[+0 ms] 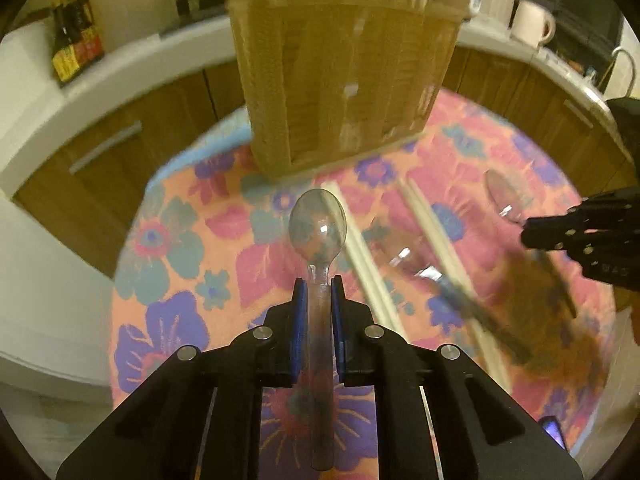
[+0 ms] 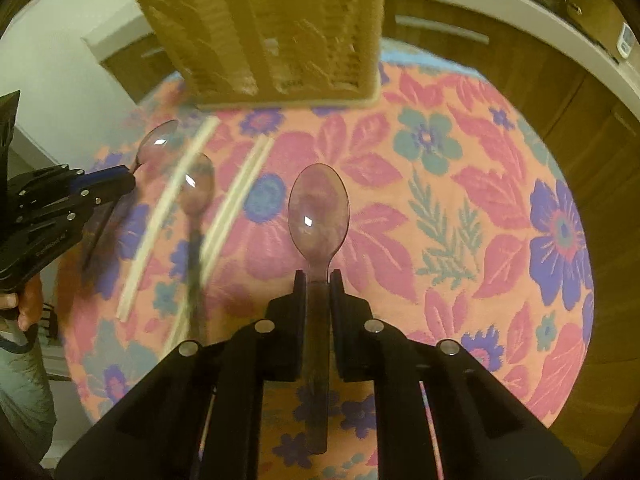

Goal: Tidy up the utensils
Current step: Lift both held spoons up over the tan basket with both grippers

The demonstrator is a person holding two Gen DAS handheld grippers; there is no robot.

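My left gripper (image 1: 319, 280) is shut on the handle of a clear plastic spoon (image 1: 318, 226), bowl pointing forward above the floral cloth. My right gripper (image 2: 318, 274) is shut on a second clear plastic spoon (image 2: 319, 216), held the same way. A woven utensil holder (image 1: 344, 88) stands at the far side of the table, also in the right wrist view (image 2: 276, 28), with chopsticks standing in it. A third clear spoon (image 2: 196, 196) and pale chopsticks (image 2: 240, 196) lie on the cloth between the grippers. The right gripper (image 1: 528, 232) shows in the left view, the left gripper (image 2: 130, 180) in the right view.
A round table with a pink and orange floral cloth (image 1: 192, 240) holds everything. Wooden cabinets (image 1: 132, 136) under a white counter curve behind it, with sauce bottles (image 1: 74, 44) and a white jug (image 1: 530, 24) on the counter.
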